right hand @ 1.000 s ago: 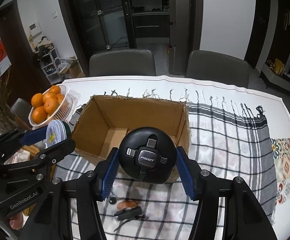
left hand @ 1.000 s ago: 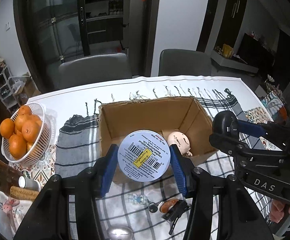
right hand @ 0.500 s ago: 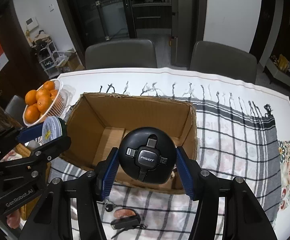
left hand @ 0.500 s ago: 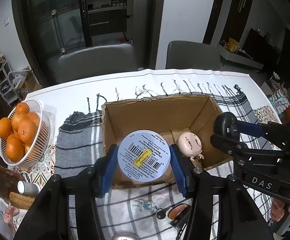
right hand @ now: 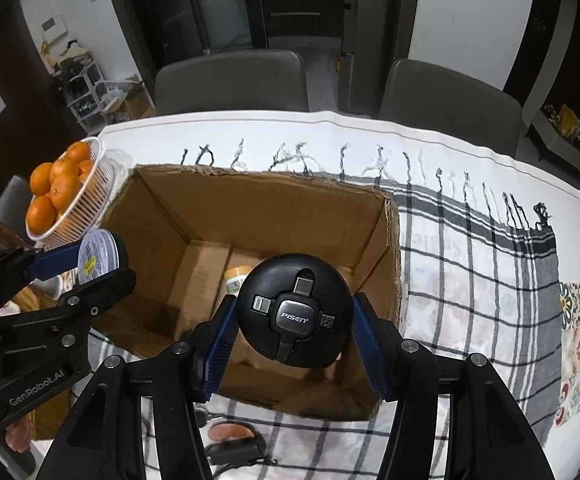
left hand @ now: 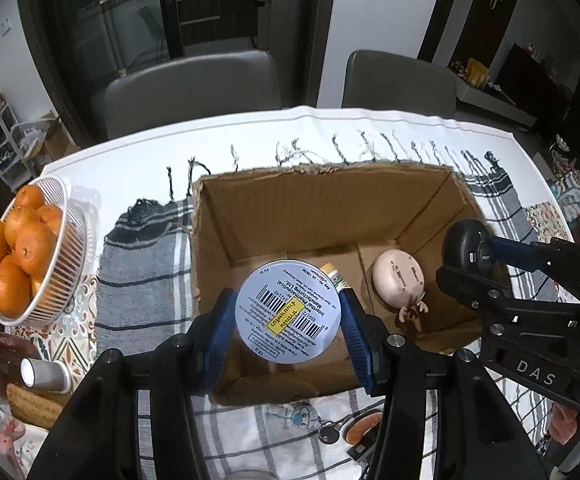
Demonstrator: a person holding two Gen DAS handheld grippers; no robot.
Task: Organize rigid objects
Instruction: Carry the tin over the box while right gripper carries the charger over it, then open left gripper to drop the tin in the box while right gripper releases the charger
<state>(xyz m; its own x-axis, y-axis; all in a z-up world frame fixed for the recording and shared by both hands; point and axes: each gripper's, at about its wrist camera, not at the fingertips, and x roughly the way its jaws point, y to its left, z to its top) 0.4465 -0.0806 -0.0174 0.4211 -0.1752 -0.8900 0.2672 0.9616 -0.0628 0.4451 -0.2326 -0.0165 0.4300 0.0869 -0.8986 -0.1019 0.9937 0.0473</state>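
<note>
My left gripper point(left hand: 288, 322) is shut on a round blue tin point(left hand: 288, 314) with barcodes on its underside, held above the front left of an open cardboard box point(left hand: 418, 196). My right gripper point(right hand: 294, 318) is shut on a round black PISEN cable hub point(right hand: 294, 316), held above the box's point(right hand: 170, 200) front right part. Inside the box lie a pale doll figure point(left hand: 398, 284) and a small yellow-capped tube point(left hand: 334, 274), which also shows in the right wrist view point(right hand: 236, 278). Each gripper shows in the other's view: the right point(left hand: 470, 254), the left point(right hand: 94, 258).
A white basket of oranges point(left hand: 22, 252) stands left of the box on the checked cloth point(right hand: 470, 280). Keys and an orange tag point(left hand: 354, 428) lie in front of the box. A small white cup point(left hand: 42, 374) and a wicker item sit at the front left. Two chairs stand behind the table.
Both grippers have moved forward and higher over the box with their objects held. I now see further down into the box, onto the doll and the tube.
</note>
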